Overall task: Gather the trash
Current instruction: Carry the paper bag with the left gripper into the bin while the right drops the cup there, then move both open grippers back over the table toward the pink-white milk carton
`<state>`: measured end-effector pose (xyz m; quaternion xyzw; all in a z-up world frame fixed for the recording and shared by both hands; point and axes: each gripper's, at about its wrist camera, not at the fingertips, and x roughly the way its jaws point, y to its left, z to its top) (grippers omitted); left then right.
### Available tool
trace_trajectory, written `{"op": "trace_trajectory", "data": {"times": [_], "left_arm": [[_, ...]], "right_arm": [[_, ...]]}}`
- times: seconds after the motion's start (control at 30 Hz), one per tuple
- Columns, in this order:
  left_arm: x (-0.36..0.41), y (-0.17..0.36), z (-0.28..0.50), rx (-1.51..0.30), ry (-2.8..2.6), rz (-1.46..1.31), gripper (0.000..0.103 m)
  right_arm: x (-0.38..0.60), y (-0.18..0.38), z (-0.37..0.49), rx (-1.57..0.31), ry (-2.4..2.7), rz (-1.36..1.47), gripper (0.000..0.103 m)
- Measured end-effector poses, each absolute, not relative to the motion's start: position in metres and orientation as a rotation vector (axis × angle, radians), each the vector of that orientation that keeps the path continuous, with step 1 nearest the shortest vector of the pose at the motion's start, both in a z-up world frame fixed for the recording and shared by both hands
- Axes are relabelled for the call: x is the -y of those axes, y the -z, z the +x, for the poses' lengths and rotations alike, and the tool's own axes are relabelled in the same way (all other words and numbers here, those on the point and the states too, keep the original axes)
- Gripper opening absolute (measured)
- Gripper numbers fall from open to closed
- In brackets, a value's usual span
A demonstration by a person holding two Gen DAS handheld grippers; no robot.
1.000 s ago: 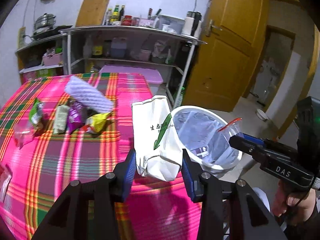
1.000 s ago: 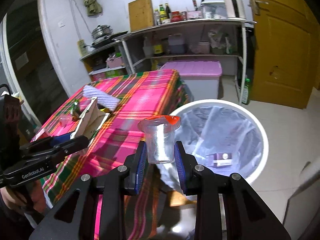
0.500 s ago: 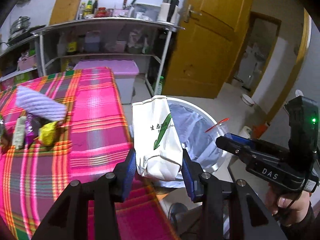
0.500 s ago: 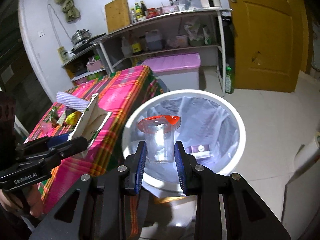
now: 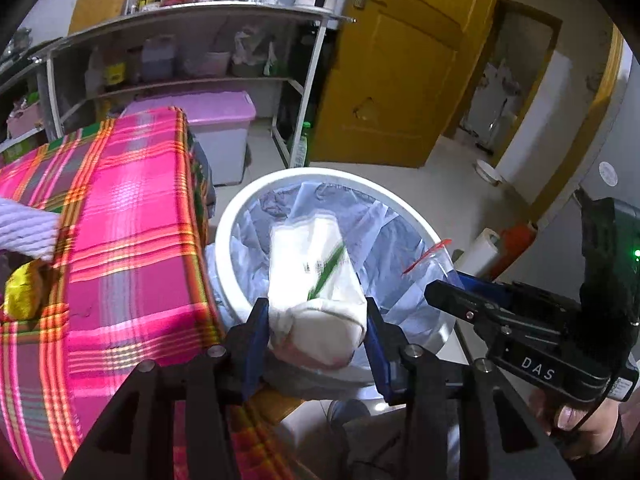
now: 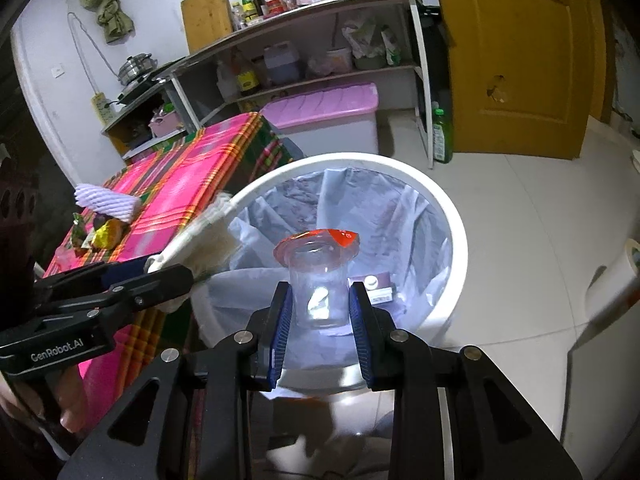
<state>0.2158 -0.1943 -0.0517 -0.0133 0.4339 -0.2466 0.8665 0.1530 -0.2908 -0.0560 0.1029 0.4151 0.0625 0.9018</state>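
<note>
Tongs: left tongs (image 5: 316,320) pinching white paper bag (image 5: 316,276), right tongs (image 6: 320,316) pinching clear cup (image 6: 318,280), both above lined bin (image 6: 452,220) at frame centre.

- The desk (image 6: 188,176) wears a pink plaid cloth; near its left end lie a white foam sleeve (image 6: 107,202), a yellow wrapper (image 6: 107,233) just beside it, and a green packet (image 6: 79,233).
- The floor (image 6: 528,216) is pale tile. On it stand a white bin (image 6: 452,216) lined with a clear bag, right by the desk's corner, a pink-lidded tub (image 6: 324,120), a green bottle (image 6: 442,136) by the shelf leg, and the steel shelf (image 6: 304,12) crowded with bottles and jars.
</note>
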Motion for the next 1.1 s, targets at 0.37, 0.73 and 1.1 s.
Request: {"op": "trace_trajectory", "data": {"times": [0.37, 0.73, 1.1], "left_arm": [[0.19, 0.051, 0.213, -0.9, 0.514, -0.051, 0.045], [0.183, 0.045, 0.214, -0.873, 0.521, -0.076, 0.045], [0.151, 0.022, 0.182, -0.788, 0.49, -0.114, 0.045]], "right_arm": [[0.291, 0.053, 0.148, -0.847, -0.133, 0.223, 0.041], [0.282, 0.035, 0.133, -0.821, -0.134, 0.199, 0.041], [0.258, 0.01, 0.117, -0.747, -0.192, 0.171, 0.041]]}}
